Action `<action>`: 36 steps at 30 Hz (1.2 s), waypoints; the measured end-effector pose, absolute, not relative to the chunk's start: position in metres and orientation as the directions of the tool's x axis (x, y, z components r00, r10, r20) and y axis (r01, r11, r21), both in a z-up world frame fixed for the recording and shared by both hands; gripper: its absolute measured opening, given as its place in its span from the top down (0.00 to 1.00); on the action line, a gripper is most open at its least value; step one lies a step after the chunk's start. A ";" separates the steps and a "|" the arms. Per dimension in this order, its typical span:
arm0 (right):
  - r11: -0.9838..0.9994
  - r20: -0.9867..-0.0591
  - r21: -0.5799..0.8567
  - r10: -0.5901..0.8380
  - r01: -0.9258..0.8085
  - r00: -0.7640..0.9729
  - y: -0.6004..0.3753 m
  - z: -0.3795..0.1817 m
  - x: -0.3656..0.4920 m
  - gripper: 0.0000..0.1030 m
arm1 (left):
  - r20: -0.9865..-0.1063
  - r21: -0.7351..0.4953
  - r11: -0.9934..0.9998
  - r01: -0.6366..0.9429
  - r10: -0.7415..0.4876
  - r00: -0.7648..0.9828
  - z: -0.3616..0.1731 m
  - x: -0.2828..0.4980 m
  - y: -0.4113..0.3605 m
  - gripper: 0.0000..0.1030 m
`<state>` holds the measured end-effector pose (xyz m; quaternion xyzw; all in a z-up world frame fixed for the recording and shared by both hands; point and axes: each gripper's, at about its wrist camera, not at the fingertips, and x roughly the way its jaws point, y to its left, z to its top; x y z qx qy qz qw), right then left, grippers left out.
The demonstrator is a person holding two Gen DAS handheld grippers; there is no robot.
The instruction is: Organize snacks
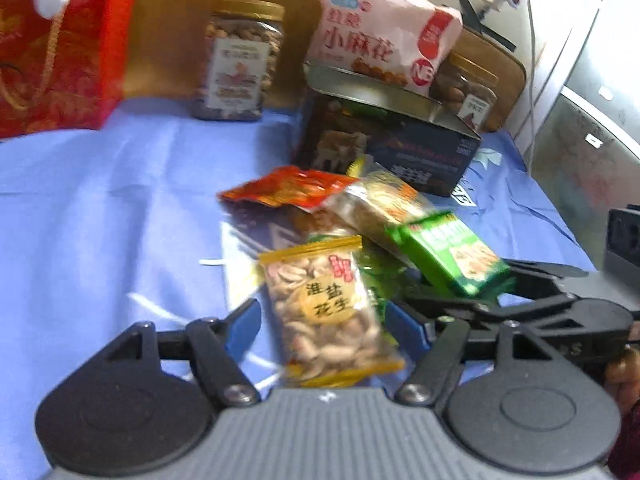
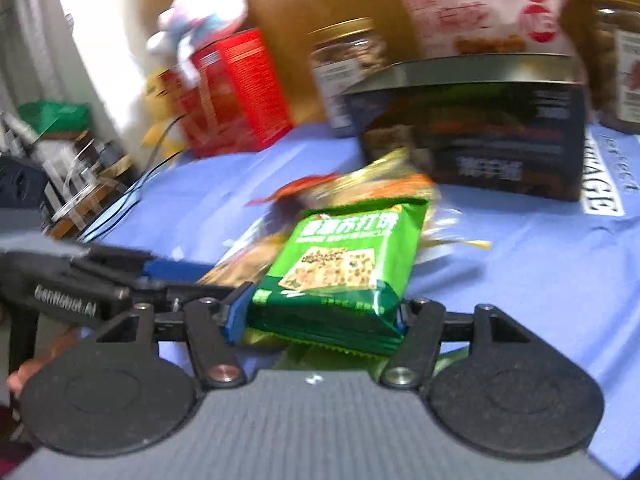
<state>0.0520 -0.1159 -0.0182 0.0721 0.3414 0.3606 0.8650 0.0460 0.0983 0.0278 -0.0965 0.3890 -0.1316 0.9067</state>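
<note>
The left gripper (image 1: 320, 320) has its blue pads against the sides of a crinkly clear peanut packet (image 1: 326, 312), though whether they truly pinch it I cannot tell, while the right gripper (image 2: 320, 312) clamps a glossy green cracker pack (image 2: 344, 268). Both packs sit at the near end of the snack pile (image 1: 340, 208) on the blue cloth (image 1: 100, 208) mid-table, before the open dark box (image 1: 384, 140) toward the far edge. Slick, pillowy film could slide from the pads, or drag neighbouring packets along.

Left gripper (image 1: 320, 320): jaws spread wide, a packet lying between them, not pinched. Right gripper (image 2: 320, 312): jaws clamped on a packet, level, crossing just ahead of left.
</note>
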 end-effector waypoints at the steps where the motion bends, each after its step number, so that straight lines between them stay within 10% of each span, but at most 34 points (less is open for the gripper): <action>1: 0.723 -0.534 0.368 0.679 -0.584 0.504 -0.121 -0.017 0.050 0.35 | -0.675 -0.275 0.949 0.156 -0.306 0.672 0.031 0.043 0.101 0.31; 14: 0.891 -0.435 0.315 0.443 -0.328 0.784 -0.226 -0.006 0.006 0.29 | -0.623 -0.324 0.894 0.309 -0.447 0.642 0.061 0.046 0.051 0.26; 25: 0.748 -0.439 0.402 0.664 -0.528 0.606 -0.215 -0.031 -0.032 0.29 | -0.651 -0.175 0.929 0.326 -0.357 0.669 0.049 -0.013 0.036 0.24; 36: 0.785 -0.481 0.300 0.616 -0.543 0.624 -0.191 -0.038 -0.044 0.29 | -0.666 -0.295 0.938 0.185 -0.340 0.664 0.023 -0.037 0.065 0.24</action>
